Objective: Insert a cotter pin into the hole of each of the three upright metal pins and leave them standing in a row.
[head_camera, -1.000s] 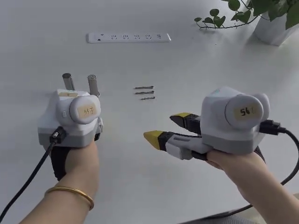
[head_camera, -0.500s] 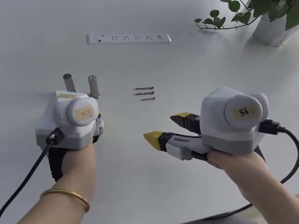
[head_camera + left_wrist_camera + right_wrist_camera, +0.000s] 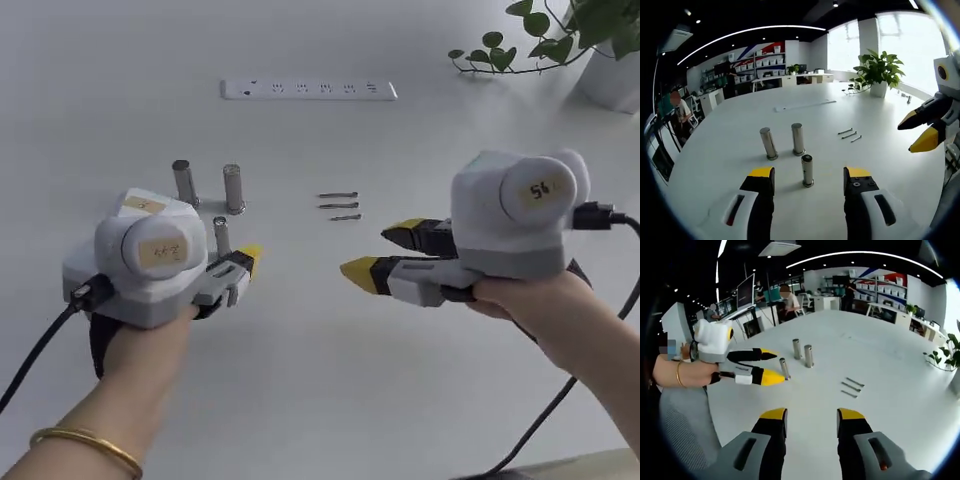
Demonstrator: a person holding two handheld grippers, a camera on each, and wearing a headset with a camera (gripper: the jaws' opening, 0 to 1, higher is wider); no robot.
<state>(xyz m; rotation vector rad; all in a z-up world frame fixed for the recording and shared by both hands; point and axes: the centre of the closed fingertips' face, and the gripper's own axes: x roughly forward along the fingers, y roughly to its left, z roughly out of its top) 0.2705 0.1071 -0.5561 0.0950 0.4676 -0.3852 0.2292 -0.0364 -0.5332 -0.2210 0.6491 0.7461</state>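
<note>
This is an open-plan office with a workshop side. A big white table [image 3: 300, 380] carries a power strip [image 3: 308, 90] near its far edge and a potted plant [image 3: 879, 70] towards its far right corner. Beyond the table stand desks [image 3: 790, 79], a monitor [image 3: 746, 290] and shelves [image 3: 771, 55] stacked with storage boxes [image 3: 747, 66]. A person [image 3: 790, 302] sits at one desk. Tall windows [image 3: 900, 35] light one side, and a long light strip [image 3: 750, 31] curves across the dark ceiling [image 3: 765, 12].

right tool [image 3: 370, 252] sticker [image 3: 537, 190]: handwritten digits, maybe 56 | left tool [image 3: 809, 173] sticker [image 3: 160, 251]: unreadable
</note>
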